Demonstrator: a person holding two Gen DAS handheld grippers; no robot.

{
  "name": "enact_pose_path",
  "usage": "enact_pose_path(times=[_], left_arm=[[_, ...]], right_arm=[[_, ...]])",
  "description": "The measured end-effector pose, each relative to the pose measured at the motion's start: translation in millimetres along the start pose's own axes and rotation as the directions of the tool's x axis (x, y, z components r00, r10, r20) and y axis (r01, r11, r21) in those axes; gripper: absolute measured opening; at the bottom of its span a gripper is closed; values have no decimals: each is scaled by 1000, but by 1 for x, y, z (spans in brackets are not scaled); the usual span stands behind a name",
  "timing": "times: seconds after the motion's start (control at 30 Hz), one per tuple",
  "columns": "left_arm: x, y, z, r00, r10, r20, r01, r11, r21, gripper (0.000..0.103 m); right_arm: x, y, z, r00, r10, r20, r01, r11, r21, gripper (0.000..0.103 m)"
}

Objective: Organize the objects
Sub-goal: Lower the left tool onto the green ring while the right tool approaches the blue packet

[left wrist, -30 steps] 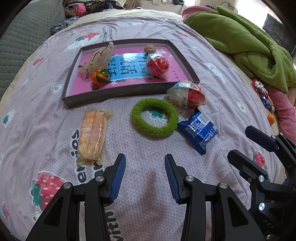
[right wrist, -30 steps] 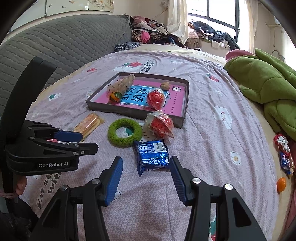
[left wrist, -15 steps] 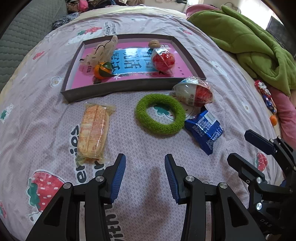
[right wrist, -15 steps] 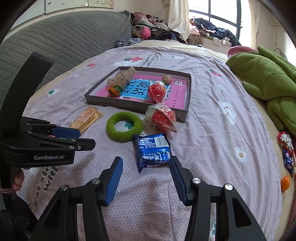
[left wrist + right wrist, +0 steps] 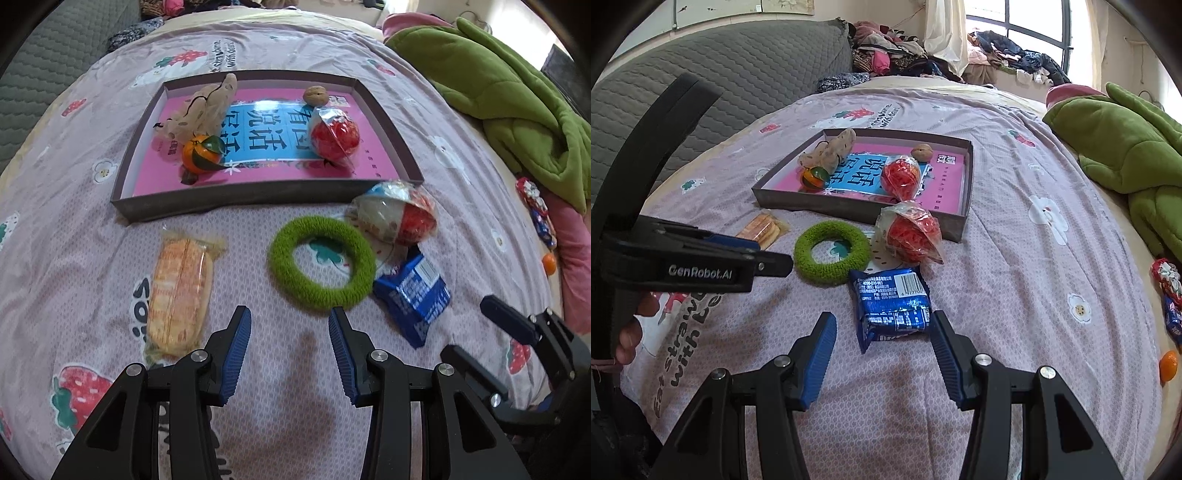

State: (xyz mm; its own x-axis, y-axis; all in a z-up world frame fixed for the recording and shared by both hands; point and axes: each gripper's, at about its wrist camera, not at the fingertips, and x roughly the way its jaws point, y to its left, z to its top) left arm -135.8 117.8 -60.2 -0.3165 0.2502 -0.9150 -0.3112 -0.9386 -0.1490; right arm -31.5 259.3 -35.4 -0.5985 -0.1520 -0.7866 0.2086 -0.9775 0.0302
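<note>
A shallow box tray [image 5: 236, 201] [image 5: 849, 212] with a pink and blue liner holds a tan plush toy [image 5: 201, 107], an orange [image 5: 201, 157], a walnut [image 5: 316, 95] and a red wrapped ball [image 5: 334, 134]. On the bedspread in front lie a wafer packet [image 5: 181, 295], a green fuzzy ring [image 5: 321, 262] [image 5: 831, 253], a second red wrapped ball [image 5: 397, 218] [image 5: 910, 232] and a blue snack packet [image 5: 413, 295] [image 5: 892, 304]. My left gripper [image 5: 290, 328] is open and empty, just short of the ring. My right gripper [image 5: 882, 332] is open, with the blue packet's near end between its fingertips.
A green blanket [image 5: 517, 107] is heaped at the right. Small sweets [image 5: 1169, 291] and an orange ball [image 5: 1168, 365] lie near the bed's right edge. A grey quilted headboard [image 5: 738, 96] rises at the left, with piled clothes behind.
Both grippers have moved forward toward the objects. The blue packet now reaches between the right gripper's fingertips. Both stay open.
</note>
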Motion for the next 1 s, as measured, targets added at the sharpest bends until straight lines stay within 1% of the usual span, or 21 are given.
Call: enact_pose_path(times=[0.33, 0.43, 0.63, 0.87, 1.0], left_arm=[[11, 5, 22, 1000, -11, -15, 11, 999, -50, 45], [17, 6, 31, 1000, -1, -22, -1, 998, -64, 45], [32, 3, 42, 999, 20, -41, -23, 998, -63, 45], [49, 0, 46, 997, 37, -66, -41, 997, -62, 45], [58, -1, 48, 996, 40, -75, -45, 997, -63, 45]], right_arm=[[18, 0, 2, 1000, 6, -22, -6, 1000, -7, 52], [20, 0, 3, 1000, 6, -18, -6, 1000, -3, 52], [28, -2, 5, 1000, -1, -26, 1, 1000, -3, 52], [40, -5, 5, 999, 3, -47, -3, 1000, -1, 52], [45, -7, 5, 999, -4, -44, 4, 1000, -5, 52]])
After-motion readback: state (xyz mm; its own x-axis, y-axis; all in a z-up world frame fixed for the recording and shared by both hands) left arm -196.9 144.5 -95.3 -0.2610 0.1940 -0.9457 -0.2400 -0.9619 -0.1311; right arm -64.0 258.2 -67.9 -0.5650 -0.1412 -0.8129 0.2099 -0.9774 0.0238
